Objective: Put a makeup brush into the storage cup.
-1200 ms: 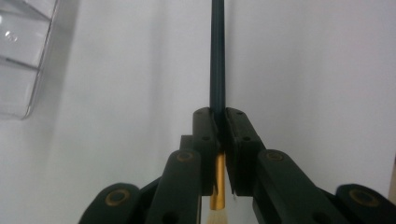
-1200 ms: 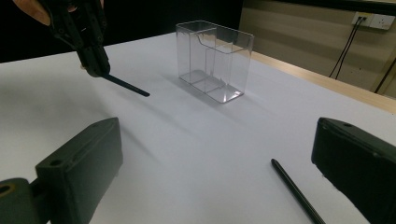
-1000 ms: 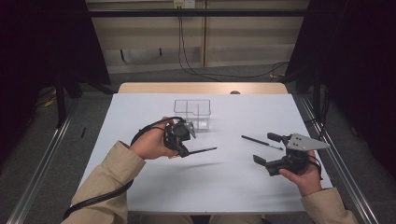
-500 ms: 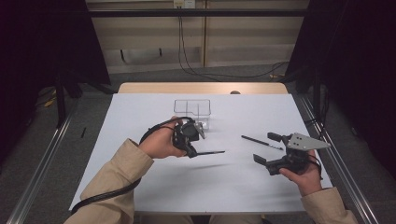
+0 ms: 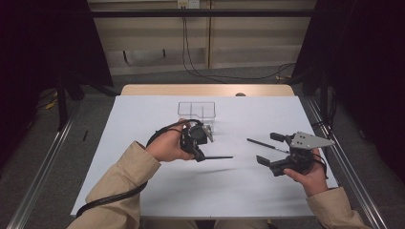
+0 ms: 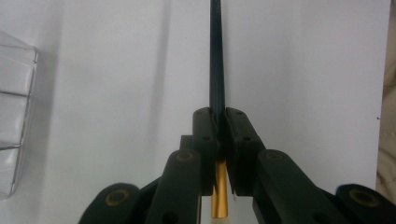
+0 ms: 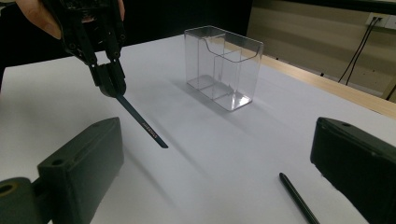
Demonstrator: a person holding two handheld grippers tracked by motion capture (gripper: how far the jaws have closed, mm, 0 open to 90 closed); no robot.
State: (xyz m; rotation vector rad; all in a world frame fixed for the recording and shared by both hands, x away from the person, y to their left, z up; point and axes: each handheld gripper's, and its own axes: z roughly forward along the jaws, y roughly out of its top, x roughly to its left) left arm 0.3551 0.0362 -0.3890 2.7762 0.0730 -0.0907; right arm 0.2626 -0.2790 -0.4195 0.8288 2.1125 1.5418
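Pointing right: pencil, L gripper.

Worktop: smooth matt white sheet, prob. paper or laminate, w/ bare pale wood strip along far edge. Box: clear glossy plastic, see-through walls w/ bright edge glints. Left gripper: matt black plastic jaws, brass-look rivets at the joints. Brush it clamps: dark glossy handle w/ small print, shiny gold metal ferrule, pale bristles at the end. Right gripper: same matt black plastic, slightly grainy pads, plus flat grey plate, dull. 2nd stick on sheet: black, slight sheen. Sleeves: beige cloth, soft folds.
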